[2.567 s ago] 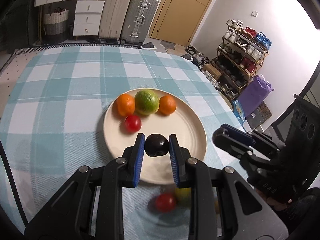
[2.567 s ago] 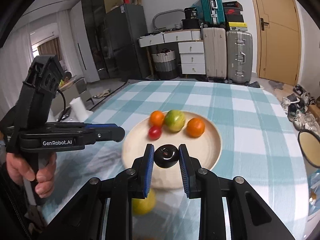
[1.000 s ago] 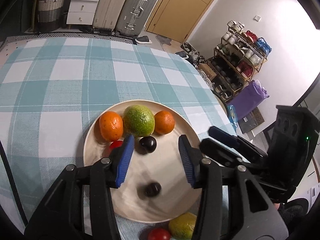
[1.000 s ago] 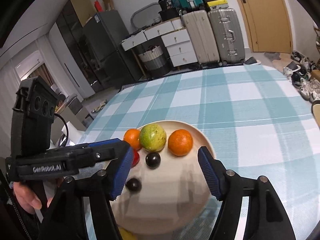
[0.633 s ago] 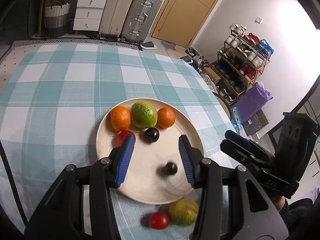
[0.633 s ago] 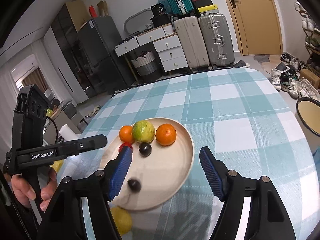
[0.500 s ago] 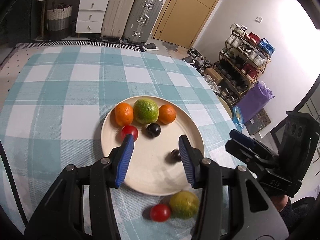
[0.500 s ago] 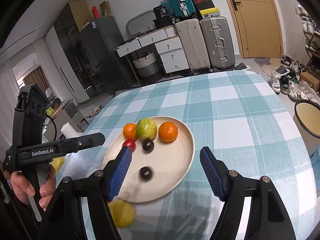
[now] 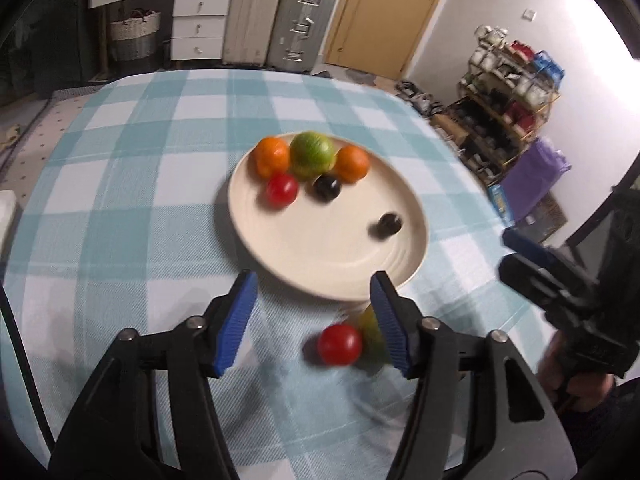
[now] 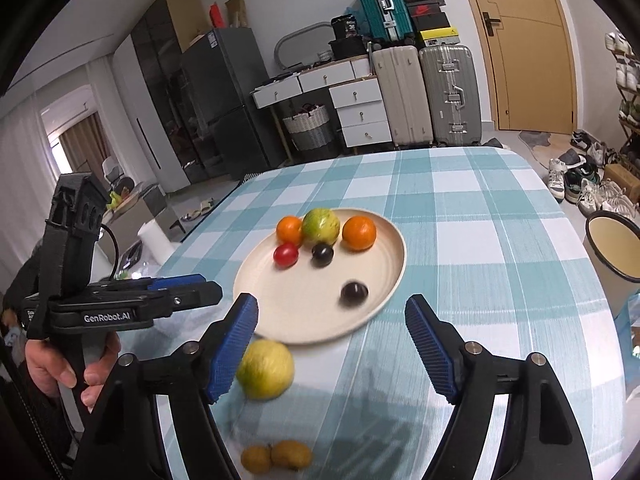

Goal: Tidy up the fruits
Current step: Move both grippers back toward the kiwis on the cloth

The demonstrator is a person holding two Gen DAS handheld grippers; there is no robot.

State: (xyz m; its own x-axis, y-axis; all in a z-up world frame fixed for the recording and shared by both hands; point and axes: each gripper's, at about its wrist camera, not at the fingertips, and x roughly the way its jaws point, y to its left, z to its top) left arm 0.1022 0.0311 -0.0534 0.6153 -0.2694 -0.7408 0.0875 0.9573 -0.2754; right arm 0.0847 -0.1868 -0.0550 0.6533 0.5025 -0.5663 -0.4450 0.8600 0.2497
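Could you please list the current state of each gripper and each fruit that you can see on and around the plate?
Left gripper: open, empty.
Right gripper: open, empty.
Round cream plate: on the checked tablecloth, holding six fruits.
Two orange tangerines: on the plate, flanking the green-yellow citrus.
Red cherry tomato: on the plate.
Two dark plums: on the plate, apart.
Yellow-green citrus: on the cloth, off the plate.
Second red tomato: on the cloth, beside it.

I hold both grippers above the table, jaws wide apart and empty: left gripper [image 9: 314, 324] low and near, right gripper [image 10: 332, 350] beside it, level.
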